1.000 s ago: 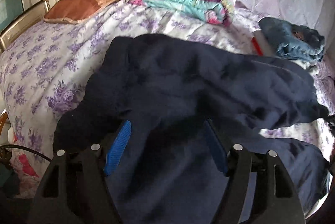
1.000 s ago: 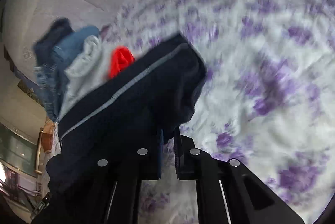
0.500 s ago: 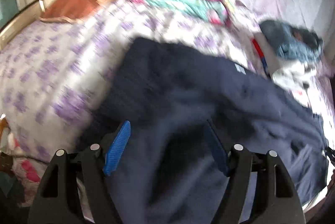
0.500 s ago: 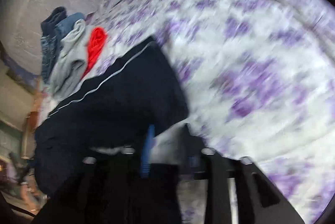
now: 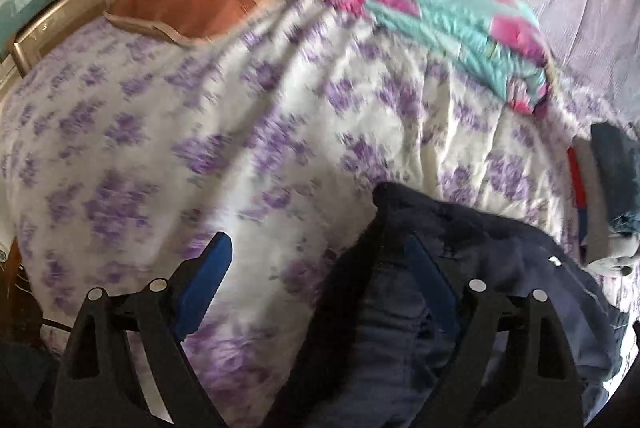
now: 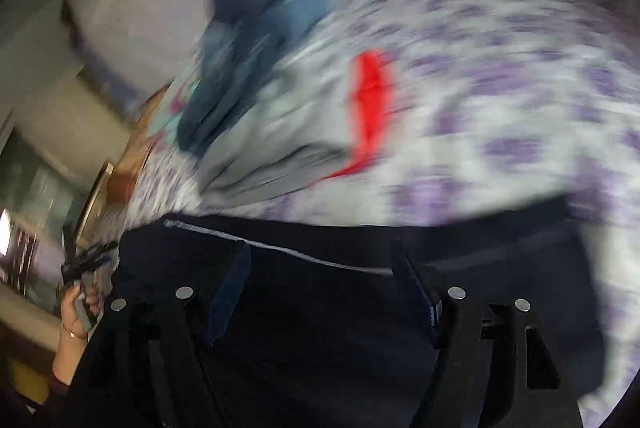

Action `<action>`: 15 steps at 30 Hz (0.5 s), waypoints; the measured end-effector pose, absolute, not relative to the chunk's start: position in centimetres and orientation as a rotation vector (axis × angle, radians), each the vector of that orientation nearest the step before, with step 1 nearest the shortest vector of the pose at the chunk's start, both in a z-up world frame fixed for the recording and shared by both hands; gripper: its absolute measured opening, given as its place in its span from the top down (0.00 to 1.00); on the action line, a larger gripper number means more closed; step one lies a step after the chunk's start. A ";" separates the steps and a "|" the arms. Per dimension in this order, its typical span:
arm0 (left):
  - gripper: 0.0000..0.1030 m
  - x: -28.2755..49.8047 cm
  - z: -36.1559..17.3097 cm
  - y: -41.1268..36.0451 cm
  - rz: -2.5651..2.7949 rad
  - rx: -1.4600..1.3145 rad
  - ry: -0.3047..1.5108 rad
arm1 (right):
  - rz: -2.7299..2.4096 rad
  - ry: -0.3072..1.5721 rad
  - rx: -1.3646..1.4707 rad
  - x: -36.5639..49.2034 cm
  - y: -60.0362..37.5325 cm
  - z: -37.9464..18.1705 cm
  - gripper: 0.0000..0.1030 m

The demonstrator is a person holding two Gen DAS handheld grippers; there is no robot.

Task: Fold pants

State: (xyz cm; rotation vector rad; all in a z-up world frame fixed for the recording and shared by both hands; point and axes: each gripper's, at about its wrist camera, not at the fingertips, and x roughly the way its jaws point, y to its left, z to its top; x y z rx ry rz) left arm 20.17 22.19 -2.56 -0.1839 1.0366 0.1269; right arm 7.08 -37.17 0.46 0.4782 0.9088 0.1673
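Pants [image 5: 460, 268] slid aside; right view alone shows a hand [image 6: 74, 316].

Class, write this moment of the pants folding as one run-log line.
step: fold pants | left claw: open, just widened, empty | right claw: open, just released | pants: lying on bed
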 end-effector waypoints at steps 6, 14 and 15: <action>0.19 21.7 -3.9 21.5 0.117 -0.164 1.074 | 0.119 0.935 0.414 13.2 -31.9 -1.6 0.30; 0.23 23.1 -2.7 21.2 -0.090 -0.130 1.127 | 0.076 0.948 0.247 11.9 -36.3 -0.1 0.28; 0.23 23.4 -2.9 20.5 -0.101 -0.091 1.131 | 0.112 0.958 0.251 11.8 -36.8 -0.2 0.28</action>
